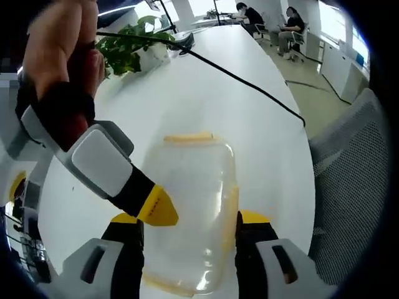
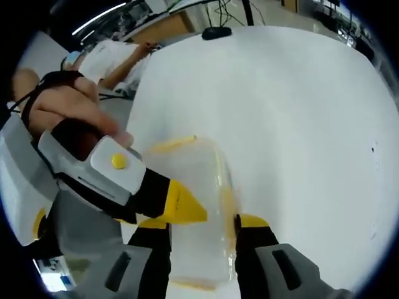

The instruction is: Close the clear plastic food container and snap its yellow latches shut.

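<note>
Left gripper view, from 9 o'clock across: a hand (image 1: 59,59) in a dark glove strap is seen at 10 o'clock, holding the right gripper (image 1: 159,208), whose yellow-tipped jaw is laid on the left edge of the clear plastic food container with yellow latches (image 1: 193,205). Whether that gripper's jaws are spread or closed cannot be told from here. The container sits at centre on the white surface (image 1: 262,143), lid apparently on, one yellow latch (image 1: 187,137) at its far end, toward 12 o'clock. The left gripper (image 1: 187,233) is seen at 6 o'clock, jaws spread, one on each side of the container. A black cable (image 1: 249,84) and a potted green plant (image 1: 128,47) lie beyond.

Right gripper view: the left gripper (image 2: 184,208) enters from 9 o'clock, its yellow tip on the container (image 2: 199,205). The right gripper (image 2: 202,240) is seen with jaws spread, flanking the container.

Step judged in hand: lid seated, latches being addressed. Next move likely calls for one gripper steadying the box while a jaw tip presses a side latch down until it snaps; slipping off the slick plastic is the risk.
</note>
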Action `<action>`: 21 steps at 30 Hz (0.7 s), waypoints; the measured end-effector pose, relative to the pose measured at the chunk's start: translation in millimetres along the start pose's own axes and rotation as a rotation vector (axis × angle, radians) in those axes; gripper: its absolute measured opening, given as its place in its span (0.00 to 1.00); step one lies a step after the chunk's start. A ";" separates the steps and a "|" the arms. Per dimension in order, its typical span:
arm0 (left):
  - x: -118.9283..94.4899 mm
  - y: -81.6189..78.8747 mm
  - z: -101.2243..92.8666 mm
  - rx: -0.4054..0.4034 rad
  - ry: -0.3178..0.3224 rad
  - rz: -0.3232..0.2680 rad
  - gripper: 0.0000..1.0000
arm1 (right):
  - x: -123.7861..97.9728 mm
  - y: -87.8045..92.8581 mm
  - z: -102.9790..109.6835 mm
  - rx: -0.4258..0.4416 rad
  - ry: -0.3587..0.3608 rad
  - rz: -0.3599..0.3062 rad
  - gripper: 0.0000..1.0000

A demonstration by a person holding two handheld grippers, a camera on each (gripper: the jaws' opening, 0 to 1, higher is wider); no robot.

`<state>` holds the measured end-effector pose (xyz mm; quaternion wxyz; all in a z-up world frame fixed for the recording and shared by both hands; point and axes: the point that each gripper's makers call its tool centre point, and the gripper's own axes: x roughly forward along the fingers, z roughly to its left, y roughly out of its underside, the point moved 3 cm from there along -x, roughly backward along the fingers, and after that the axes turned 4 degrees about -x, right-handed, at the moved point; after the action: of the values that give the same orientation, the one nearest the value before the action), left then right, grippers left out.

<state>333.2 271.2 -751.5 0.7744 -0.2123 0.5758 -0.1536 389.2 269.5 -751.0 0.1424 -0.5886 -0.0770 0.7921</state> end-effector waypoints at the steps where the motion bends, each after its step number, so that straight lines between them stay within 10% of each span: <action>1: -0.1 0.4 -0.3 0.009 0.003 0.004 0.58 | 0.5 0.1 0.2 0.003 0.002 -0.007 0.39; 21: -14.0 -10.2 -4.4 0.003 0.035 -0.058 0.62 | -9.4 5.5 4.7 -0.026 0.104 -0.065 0.37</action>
<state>325.0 268.5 -735.9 0.7598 -0.2249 0.5827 -0.1806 386.5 261.5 -742.7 0.1641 -0.6279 -0.0990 0.7543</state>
